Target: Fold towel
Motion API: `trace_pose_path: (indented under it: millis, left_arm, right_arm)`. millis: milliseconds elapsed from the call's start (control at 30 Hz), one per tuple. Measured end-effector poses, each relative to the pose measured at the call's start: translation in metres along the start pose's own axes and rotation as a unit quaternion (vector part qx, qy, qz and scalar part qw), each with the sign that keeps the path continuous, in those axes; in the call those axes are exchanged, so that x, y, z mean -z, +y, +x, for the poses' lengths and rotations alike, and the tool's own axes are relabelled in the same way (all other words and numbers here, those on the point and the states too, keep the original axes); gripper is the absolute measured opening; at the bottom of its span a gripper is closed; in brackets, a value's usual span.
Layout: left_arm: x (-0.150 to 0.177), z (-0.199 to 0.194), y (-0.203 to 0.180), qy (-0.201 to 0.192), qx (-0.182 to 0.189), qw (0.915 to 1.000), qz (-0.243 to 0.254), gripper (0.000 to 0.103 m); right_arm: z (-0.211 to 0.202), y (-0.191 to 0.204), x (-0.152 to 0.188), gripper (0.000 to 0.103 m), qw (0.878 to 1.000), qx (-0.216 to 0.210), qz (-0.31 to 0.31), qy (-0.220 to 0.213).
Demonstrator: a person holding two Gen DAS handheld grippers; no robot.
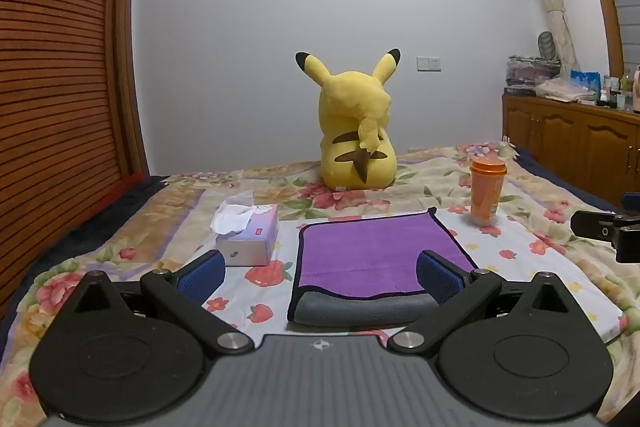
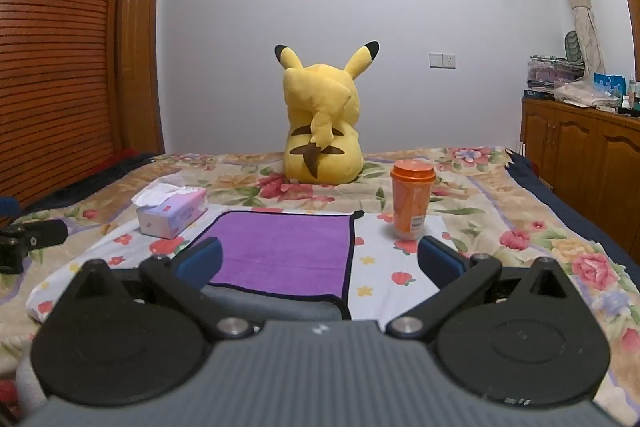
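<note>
A purple towel [image 1: 372,251] with a dark hem lies flat on the bed, its near edge turned over to show a grey underside [image 1: 360,307]. It also shows in the right wrist view [image 2: 284,251]. My left gripper [image 1: 320,273] is open and empty, its blue-padded fingers straddling the towel's near left part just above it. My right gripper [image 2: 320,261] is open and empty over the towel's near right corner. The right gripper's body shows at the right edge of the left wrist view [image 1: 608,231].
A tissue box [image 1: 248,231] sits left of the towel. An orange cup with lid [image 1: 486,191] stands to its right. A yellow plush toy [image 1: 356,131] sits behind. A wooden cabinet [image 1: 580,139] stands right of the flowered bed [image 1: 540,267]; a slatted wooden panel [image 1: 56,67] on the left.
</note>
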State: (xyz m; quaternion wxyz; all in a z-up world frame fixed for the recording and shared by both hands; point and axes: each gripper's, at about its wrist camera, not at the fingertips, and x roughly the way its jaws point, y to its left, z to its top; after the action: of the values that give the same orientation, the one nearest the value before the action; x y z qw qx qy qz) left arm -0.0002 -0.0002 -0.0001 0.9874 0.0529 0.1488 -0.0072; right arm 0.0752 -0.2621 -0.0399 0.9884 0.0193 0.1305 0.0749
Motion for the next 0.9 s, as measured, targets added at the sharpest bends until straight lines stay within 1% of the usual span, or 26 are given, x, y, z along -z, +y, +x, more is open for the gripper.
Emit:
trace_pose_path:
  millis: [33, 900]
  left_arm:
    - [-0.0001, 0.0001, 0.0001, 0.001, 0.000, 1.0000, -0.002, 0.103]
    - [-0.0001, 0.0000, 0.0002, -0.001, 0.001, 1.0000, -0.003, 0.103]
  right_arm:
    - [-0.0007, 0.0003, 0.0002, 0.103, 1.000, 0.000, -0.004, -0.006]
    - [-0.0029, 0.0013, -0.0013, 0.103, 1.000, 0.000, -0.004, -0.014]
